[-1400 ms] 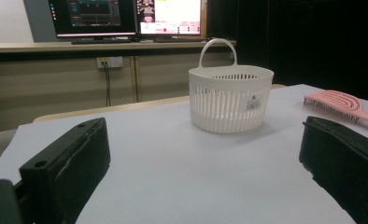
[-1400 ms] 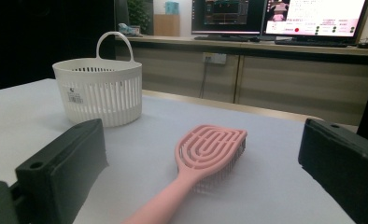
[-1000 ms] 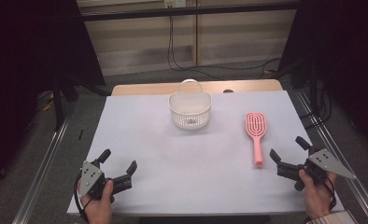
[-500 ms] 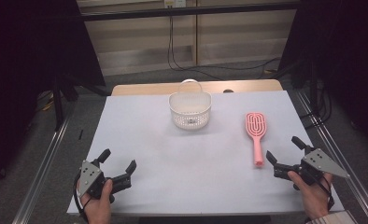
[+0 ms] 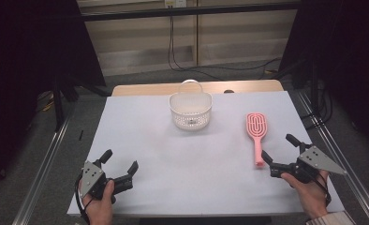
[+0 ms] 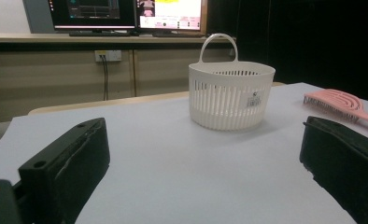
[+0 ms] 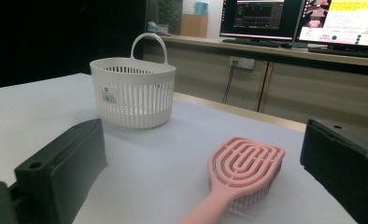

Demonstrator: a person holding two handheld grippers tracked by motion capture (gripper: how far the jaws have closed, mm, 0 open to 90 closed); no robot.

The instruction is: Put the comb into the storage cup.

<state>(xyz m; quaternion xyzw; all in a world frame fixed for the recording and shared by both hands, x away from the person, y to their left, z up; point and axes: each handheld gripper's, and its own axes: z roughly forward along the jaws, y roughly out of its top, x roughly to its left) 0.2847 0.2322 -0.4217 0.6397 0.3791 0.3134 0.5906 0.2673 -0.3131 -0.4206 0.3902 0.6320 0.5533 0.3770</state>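
Near the bench's (image 5: 192,154) front edge, the right gripper (image 5: 282,153), jaws spread wide and holding nothing, has moved closer to the pink hairbrush (image 5: 256,133), just beside its handle end; the left gripper (image 5: 121,165), also wide open, has stayed well apart. Only the gripper views show monitors behind the white basket (image 5: 190,110), which looks empty, though its bottom is hidden.

One basket (image 5: 190,110), one hairbrush (image 5: 257,131).
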